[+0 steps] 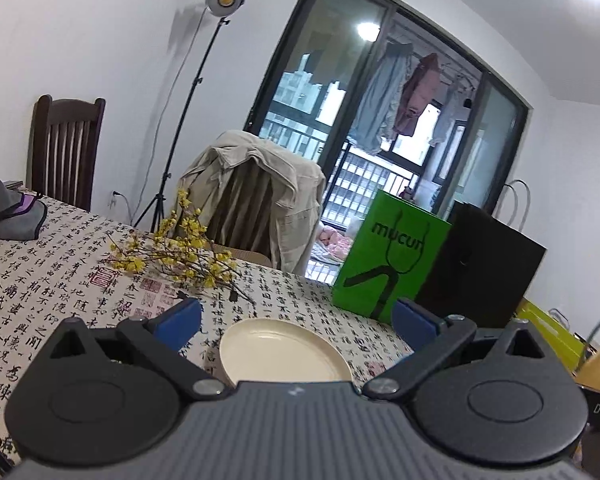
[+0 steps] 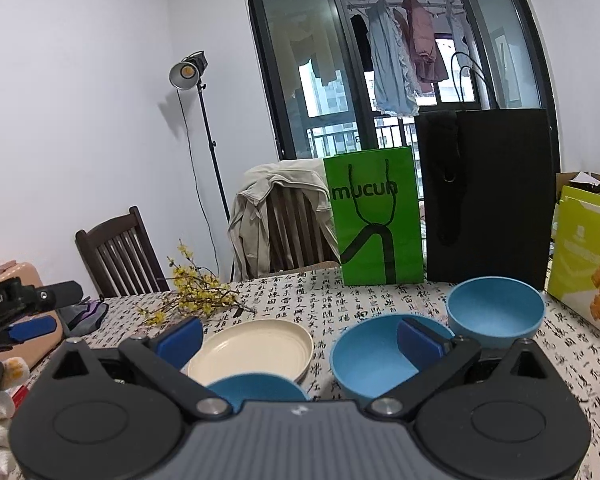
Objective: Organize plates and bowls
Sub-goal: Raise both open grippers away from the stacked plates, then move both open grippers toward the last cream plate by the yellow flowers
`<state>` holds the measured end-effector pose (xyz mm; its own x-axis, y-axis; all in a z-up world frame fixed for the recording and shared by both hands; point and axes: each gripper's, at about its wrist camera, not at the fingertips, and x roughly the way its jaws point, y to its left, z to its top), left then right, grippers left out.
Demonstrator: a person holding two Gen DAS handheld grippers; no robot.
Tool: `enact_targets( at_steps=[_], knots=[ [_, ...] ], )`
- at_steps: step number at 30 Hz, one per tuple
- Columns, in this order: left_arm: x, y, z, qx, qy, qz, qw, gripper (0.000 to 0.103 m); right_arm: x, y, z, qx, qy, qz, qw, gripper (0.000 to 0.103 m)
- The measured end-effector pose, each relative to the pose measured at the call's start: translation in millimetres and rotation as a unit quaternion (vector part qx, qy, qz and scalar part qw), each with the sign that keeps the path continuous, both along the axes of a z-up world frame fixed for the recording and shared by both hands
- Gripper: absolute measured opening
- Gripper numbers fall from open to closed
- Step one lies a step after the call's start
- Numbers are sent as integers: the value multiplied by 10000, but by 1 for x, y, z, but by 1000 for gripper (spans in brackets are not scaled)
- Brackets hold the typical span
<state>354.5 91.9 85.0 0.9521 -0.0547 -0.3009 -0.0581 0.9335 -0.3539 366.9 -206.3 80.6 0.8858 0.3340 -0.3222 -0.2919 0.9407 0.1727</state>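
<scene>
A cream plate (image 1: 278, 354) lies on the calligraphy tablecloth just ahead of my left gripper (image 1: 296, 322), which stands open above it with nothing between its blue pads. In the right wrist view the same cream plate (image 2: 256, 350) sits left of centre. Three blue bowls are there: one (image 2: 380, 360) right of the plate, one (image 2: 496, 308) farther back right, and one (image 2: 256, 392) close under the gripper body, partly hidden. My right gripper (image 2: 300, 340) is open and holds nothing. The left gripper (image 2: 24, 324) shows at the left edge.
A green paper bag (image 2: 376, 216) and a black bag (image 2: 484, 196) stand at the table's far edge. A yellow-green box (image 2: 584, 256) is at the right. Yellow flower branches (image 2: 196, 296) lie back left. Chairs and a lamp stand behind the table.
</scene>
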Motion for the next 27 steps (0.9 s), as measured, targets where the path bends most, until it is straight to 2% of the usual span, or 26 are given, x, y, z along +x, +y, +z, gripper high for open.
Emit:
enact_targets(
  at_steps=[16, 27],
  knots=[
    [79, 11, -1, -497, 317, 435, 9973, 103, 79, 20, 1, -39, 497, -34, 9988, 103],
    [116, 34, -39, -812, 806, 738, 9907, 103, 122, 44, -11, -219, 772, -16, 9968, 103]
  ],
)
